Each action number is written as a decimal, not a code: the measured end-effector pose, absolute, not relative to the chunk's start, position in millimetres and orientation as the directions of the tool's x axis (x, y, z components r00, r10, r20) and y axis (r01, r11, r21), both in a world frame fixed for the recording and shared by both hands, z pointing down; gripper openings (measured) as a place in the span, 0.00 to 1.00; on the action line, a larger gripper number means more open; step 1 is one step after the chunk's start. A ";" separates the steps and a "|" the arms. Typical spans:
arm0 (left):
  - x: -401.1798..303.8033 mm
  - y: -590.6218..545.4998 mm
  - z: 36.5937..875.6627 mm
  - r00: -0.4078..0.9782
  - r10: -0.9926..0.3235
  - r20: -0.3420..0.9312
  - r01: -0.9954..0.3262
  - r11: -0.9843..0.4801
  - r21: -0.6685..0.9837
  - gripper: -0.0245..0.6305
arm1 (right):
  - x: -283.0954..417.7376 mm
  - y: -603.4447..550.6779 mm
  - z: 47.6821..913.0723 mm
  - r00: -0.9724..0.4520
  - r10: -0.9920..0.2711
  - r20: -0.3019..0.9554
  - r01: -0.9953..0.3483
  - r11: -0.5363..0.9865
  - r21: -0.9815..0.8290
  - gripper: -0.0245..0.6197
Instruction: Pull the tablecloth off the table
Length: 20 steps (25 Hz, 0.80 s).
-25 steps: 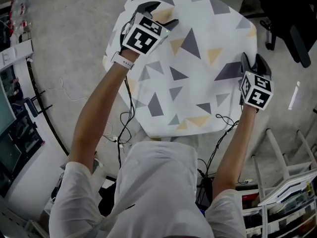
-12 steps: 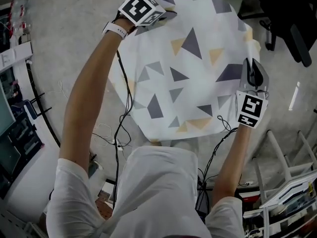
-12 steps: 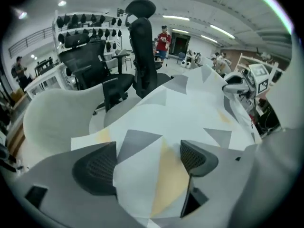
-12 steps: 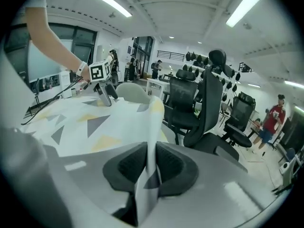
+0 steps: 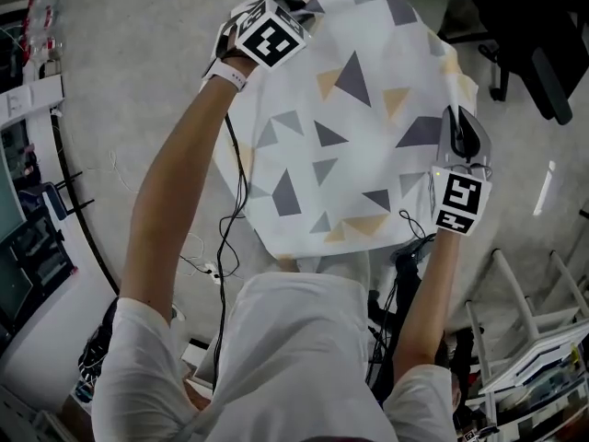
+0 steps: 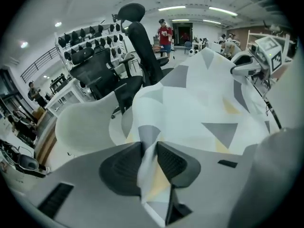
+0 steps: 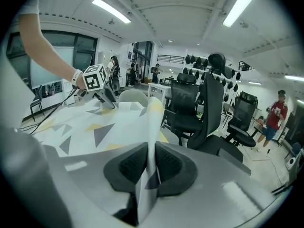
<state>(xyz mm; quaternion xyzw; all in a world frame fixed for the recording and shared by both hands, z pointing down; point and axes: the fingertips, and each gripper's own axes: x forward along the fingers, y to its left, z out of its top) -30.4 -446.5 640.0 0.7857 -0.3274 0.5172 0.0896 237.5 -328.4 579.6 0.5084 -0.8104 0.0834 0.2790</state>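
- Two grippers have the tablecloth by opposite edges: the left gripper at the far left corner, the right gripper on the right-hand edge.
- The left jaws are closing, narrow, with a bunched fold of cloth pinched between the pads.
- The right jaws are closing too, nearly together, with a thin upright pleat of cloth clamped between them.
- The cloth is white with grey and yellow triangles. It lies spread over the table, which is hidden beneath it, and is lifted into ridges at both grips.
- The floor is pale and speckled, with black cables trailing across it by the person's legs.
- Black office chairs stand just beyond the cloth, white shelving to the right, and strip lights on the ceiling.
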 end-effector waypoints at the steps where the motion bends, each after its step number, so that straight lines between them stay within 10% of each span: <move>1: -29.9 -442.2 635.1 0.254 -0.431 0.866 -0.611 -0.765 -0.201 0.19 | 239.8 -326.9 578.3 -0.326 -0.776 0.540 -0.875 0.464 0.137 0.12; 20: -58.7 -286.0 415.8 0.428 -0.678 0.597 -0.795 -0.597 -0.109 0.09 | 232.4 -244.1 416.7 -0.345 -0.869 0.355 -0.927 0.374 0.016 0.10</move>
